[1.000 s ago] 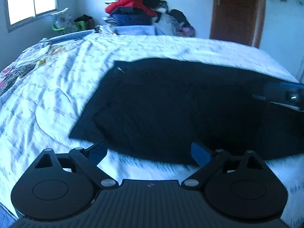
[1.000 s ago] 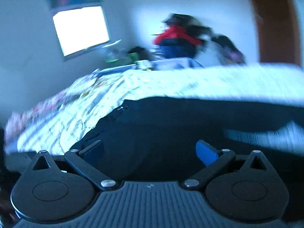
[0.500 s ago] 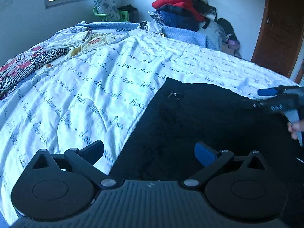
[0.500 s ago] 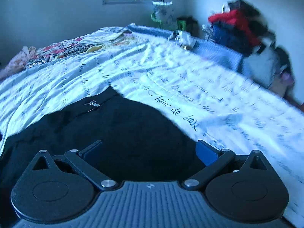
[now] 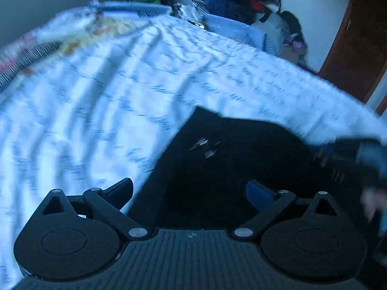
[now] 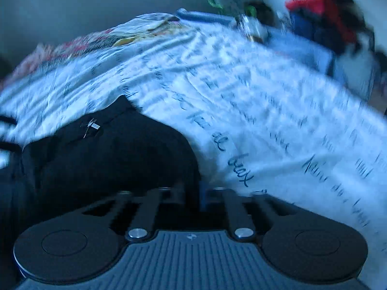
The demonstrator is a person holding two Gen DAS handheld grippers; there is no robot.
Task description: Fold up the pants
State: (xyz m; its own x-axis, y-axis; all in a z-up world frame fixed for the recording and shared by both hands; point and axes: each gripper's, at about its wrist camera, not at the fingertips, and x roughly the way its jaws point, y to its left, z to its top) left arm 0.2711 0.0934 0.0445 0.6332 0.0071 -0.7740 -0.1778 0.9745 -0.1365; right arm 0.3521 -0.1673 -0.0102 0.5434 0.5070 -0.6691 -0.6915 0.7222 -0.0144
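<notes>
Pants [image 5: 241, 169], black, of a dark soft cloth, are lying flat on the near part of the white quilted bedspread with script lettering [image 5: 121, 96], a small metal zip pull [image 5: 204, 145] showing near their far edge. Pictures are blurred throughout.

Left gripper [image 5: 189, 191] is hovering over the near left edge of the pants, jaws standing wide apart, nothing between them; one finger is over the bedspread, the other over the black cloth.

Right gripper [image 6: 193, 195] is sitting at the pants' right edge, where the black cloth meets the white. Its jaws have just been closing and are now drawn together; the pinch appears to take in the cloth edge, though dark on dark and blur are making that hard to confirm.

Step in hand, by my judgement: taking hold of both sides for the first fold, right side likely secured, left side not yet.

Next move is calling for the left jaws to drop onto the cloth edge and pinch, catching all layers, then both hands lifting evenly so the fold does not skew.
</notes>
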